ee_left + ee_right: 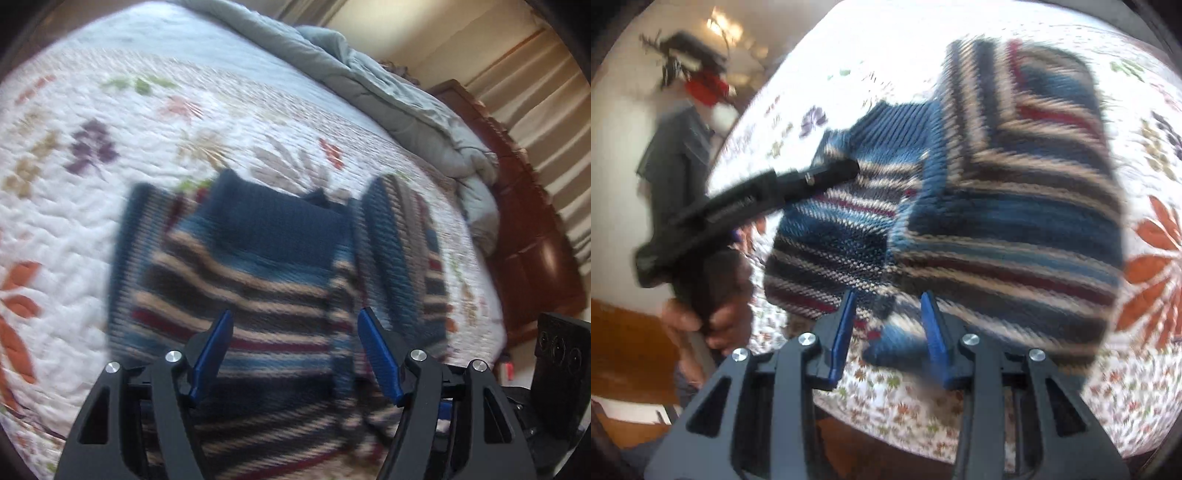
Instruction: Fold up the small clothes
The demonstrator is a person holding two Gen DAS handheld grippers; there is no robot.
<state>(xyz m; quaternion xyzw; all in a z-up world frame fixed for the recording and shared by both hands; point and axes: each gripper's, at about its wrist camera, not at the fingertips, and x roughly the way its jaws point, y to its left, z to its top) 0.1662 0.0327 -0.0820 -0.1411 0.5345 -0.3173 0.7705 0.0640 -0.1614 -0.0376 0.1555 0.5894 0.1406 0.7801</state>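
Item: small knitted sweater [258, 266], striped in navy, blue, tan and maroon, lying flat on a white quilted bedspread [74, 206] printed with orange and purple flowers. Seen from the left wrist, it is occupying the middle of the bed, one sleeve [391, 243] already turned in along its right side (both views are blurring, so the knit detail is uncertain).

Left gripper [295, 334], black-framed with blue pads: it is hovering above the lower body of the sweater, jaws standing wide apart and gripping nothing. In the right wrist view its black body [768, 192] is reaching in from the left over the sweater's far edge, and the person's hand [713, 317] is clasping its handle.

Right gripper [888, 314], same make: it is hanging at the near edge of the garment, jaws parted moderately, with a blue knit edge [897, 350] lying between the pads; the pads do not appear to be pinching it.

Further right: a rumpled grey-blue duvet [388, 96], a brown wooden bed frame [535, 236] and pale curtains [554, 122].

Handling note, as judgement: the fold is looking partway done. For a clean next fold, each gripper should be taking one corner of the same edge, pinching all layers together, lifting evenly and laying the edge down square so the tucked sleeve is not dragging loose.
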